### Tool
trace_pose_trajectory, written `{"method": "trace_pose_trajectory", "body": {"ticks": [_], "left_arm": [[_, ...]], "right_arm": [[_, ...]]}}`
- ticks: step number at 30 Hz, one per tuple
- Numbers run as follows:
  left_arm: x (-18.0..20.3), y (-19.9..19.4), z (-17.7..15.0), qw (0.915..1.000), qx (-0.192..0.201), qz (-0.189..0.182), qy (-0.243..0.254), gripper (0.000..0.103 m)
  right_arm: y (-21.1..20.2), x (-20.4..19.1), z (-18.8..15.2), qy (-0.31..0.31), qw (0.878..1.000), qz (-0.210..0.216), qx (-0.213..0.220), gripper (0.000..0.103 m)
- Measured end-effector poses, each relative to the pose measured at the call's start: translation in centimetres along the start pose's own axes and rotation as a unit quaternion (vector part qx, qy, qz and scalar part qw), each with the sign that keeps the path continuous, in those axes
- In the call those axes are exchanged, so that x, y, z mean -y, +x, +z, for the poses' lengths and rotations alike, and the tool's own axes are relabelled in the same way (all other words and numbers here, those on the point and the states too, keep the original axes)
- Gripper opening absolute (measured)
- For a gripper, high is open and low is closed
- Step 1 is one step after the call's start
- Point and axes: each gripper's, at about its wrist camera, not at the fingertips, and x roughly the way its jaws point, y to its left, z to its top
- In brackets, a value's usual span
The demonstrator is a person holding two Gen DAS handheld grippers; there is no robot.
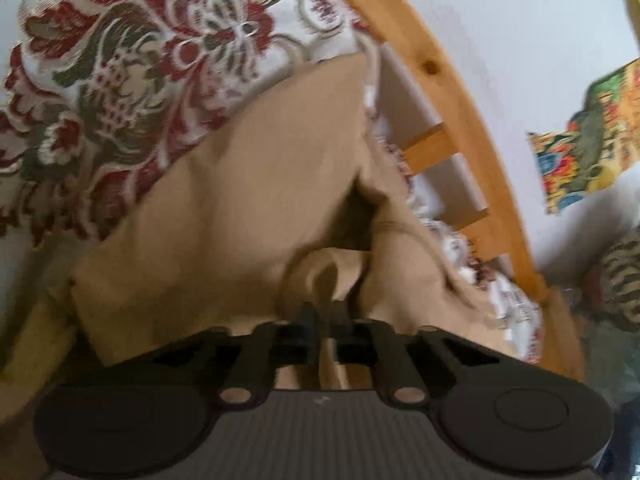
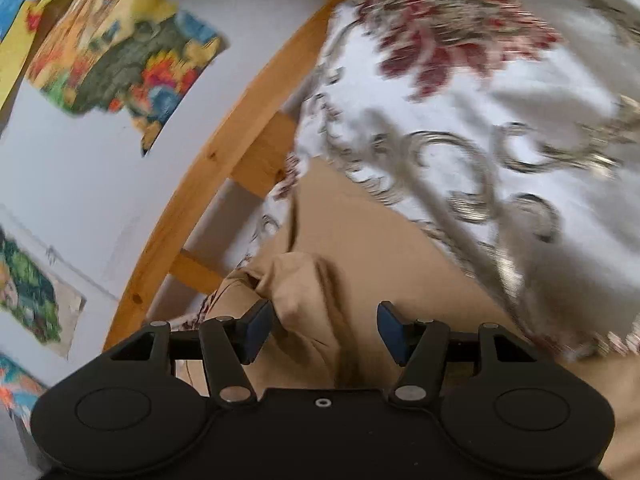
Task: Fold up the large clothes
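Observation:
A tan garment (image 1: 240, 216) lies on a bed with a white, red and green floral bedspread (image 1: 132, 60). In the left wrist view my left gripper (image 1: 324, 320) is shut on a bunched fold of the tan garment, which drapes away from the jaws toward the bed's edge. In the right wrist view my right gripper (image 2: 324, 332) is open, its blue-padded fingers (image 2: 256, 328) on either side of a raised ridge of the same tan garment (image 2: 360, 232). The fingers do not pinch it.
A wooden bed rail with slats (image 1: 460, 100) runs along the bed's edge, also in the right wrist view (image 2: 208, 168). Beyond it is a white wall (image 2: 80, 160) with colourful pictures (image 2: 120, 44). A striped object (image 1: 624, 276) sits at the far right.

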Motion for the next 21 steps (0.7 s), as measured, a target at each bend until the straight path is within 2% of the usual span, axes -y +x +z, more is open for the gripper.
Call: {"method": "trace_pose_trajectory", "body": {"ticks": [2,3,4,7,9,11,13,15,18,21], "left_arm": [[0.2,-0.5,-0.2,0.9999,0.016,-0.002,0.005,0.0],[0.7,-0.9,-0.3,0.9994,0.028,0.003,0.022,0.0],[1.6,-1.5,-0.4,0.9975,0.05,0.012,0.049,0.0],[3.4,-3.3,-0.6,0.987,0.104,0.04,0.116,0.0],[4.2,-3.7,-0.6,0.9797,0.119,0.062,0.149,0.0],[4.4,-3.1,-1.0,0.9705,0.12,0.103,0.182,0.0],[4.1,-2.5,-1.2,0.97,0.112,0.125,0.175,0.0],[4.4,-2.6,-1.5,0.9689,0.122,0.132,0.17,0.0],[5.2,-3.6,-2.0,0.9569,0.157,0.142,0.199,0.0],[5.3,-3.4,-1.8,0.9542,0.148,0.153,0.211,0.0]], "right_arm": [[1.0,-0.9,-0.1,-0.041,0.999,-0.002,-0.011,0.057],[1.3,-1.2,-0.2,-0.064,0.998,-0.006,-0.015,0.05],[1.5,-1.5,-0.3,-0.078,0.997,-0.004,-0.018,0.03],[1.7,-2.3,-1.2,-0.12,0.992,-0.014,-0.034,0.015],[1.9,-3.2,-2.3,-0.158,0.986,-0.037,-0.045,0.012],[1.9,-4.2,-3.2,-0.208,0.975,-0.063,-0.039,0.01],[2.0,-4.7,-3.6,-0.247,0.965,-0.082,-0.039,0.008],[2.0,-4.7,-3.9,-0.244,0.964,-0.095,-0.048,0.007],[2.0,-4.6,-5.1,-0.241,0.961,-0.108,-0.08,0.007],[2.0,-5.5,-5.8,-0.263,0.953,-0.124,-0.089,0.01]]}}
